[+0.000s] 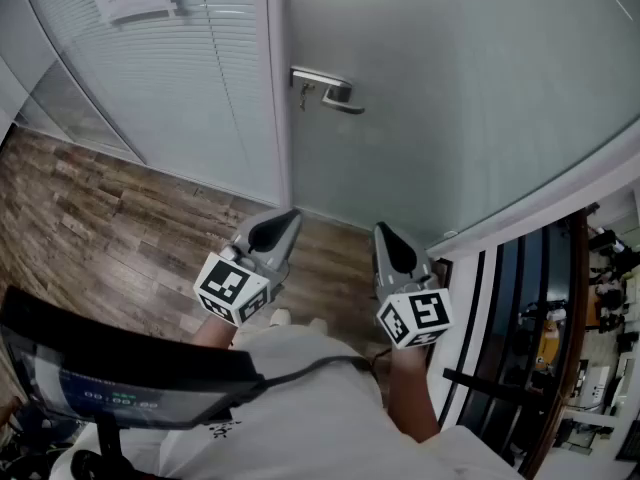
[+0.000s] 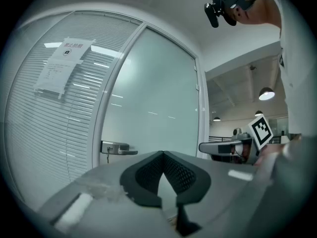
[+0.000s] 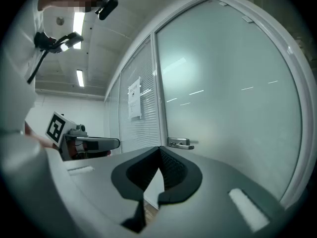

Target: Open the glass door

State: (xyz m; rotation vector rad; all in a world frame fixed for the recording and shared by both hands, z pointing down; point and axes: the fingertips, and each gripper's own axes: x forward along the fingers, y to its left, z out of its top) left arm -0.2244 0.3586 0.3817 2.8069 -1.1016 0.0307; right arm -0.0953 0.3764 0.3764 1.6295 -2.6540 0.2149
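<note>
As handle (image 1: pixel 330 91) is being faced, left gripper (image 1: pixel 288 215), right gripper (image 1: pixel 384 228) being held level, clenched empty, for reach.

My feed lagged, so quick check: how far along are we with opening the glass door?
Nothing done yet: the glass door looks closed, its lever handle untouched. In hand: the left tool and right tool, both shut and empty, point level at it, short of it. Left: reach the handle, press it, swing the door.
</note>
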